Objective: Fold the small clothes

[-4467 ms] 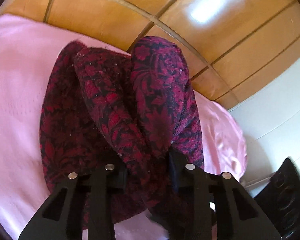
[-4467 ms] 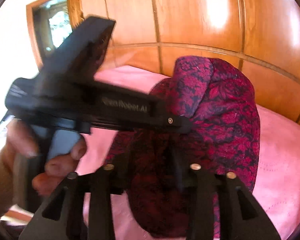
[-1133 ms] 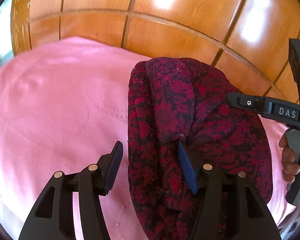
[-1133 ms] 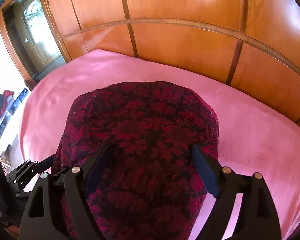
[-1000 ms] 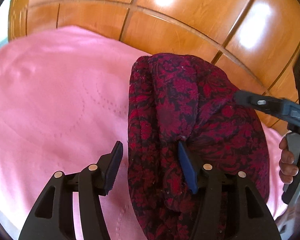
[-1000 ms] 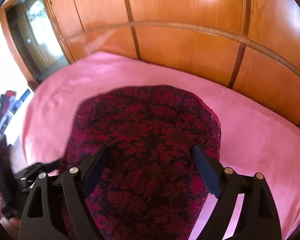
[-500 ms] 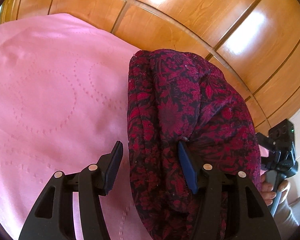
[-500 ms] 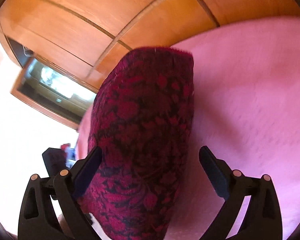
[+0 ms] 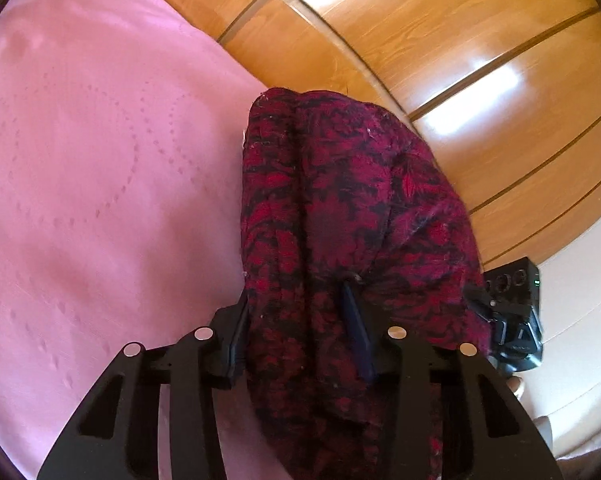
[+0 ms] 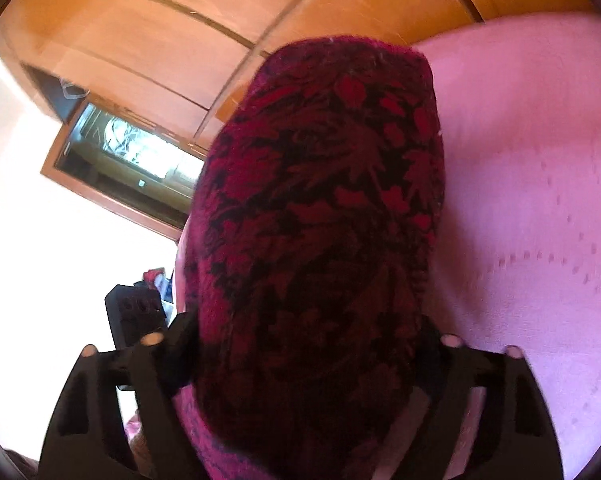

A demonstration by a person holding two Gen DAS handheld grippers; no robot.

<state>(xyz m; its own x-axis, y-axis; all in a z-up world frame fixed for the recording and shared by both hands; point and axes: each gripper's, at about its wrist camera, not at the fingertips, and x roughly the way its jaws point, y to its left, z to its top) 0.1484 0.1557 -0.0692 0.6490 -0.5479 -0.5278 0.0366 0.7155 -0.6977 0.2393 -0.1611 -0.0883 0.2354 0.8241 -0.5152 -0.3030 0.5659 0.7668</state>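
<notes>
A dark red and black floral garment [image 9: 340, 216] lies bunched and folded on a pink bedspread [image 9: 100, 160]. My left gripper [image 9: 296, 344] has closed on a thick fold at the garment's near end, with the fabric filling the gap between its jaws. In the right wrist view the same garment [image 10: 324, 220] fills the middle. My right gripper [image 10: 304, 356] straddles its near end with the fingers wide apart and the cloth bulging between them. The right gripper's body also shows in the left wrist view [image 9: 512, 312], just right of the garment.
A glossy wooden panel wall [image 9: 420, 40] runs behind the bed. A framed glass door or window [image 10: 132, 160] is at the left in the right wrist view. The left gripper's body [image 10: 134, 316] sits close to the left of the garment. The bedspread [image 10: 540, 200] stretches to the right.
My left gripper has closed from open onto the garment's fold. My right gripper has tilted and pushed in over the garment's end, and the cloth has been drawn into a narrower bundle.
</notes>
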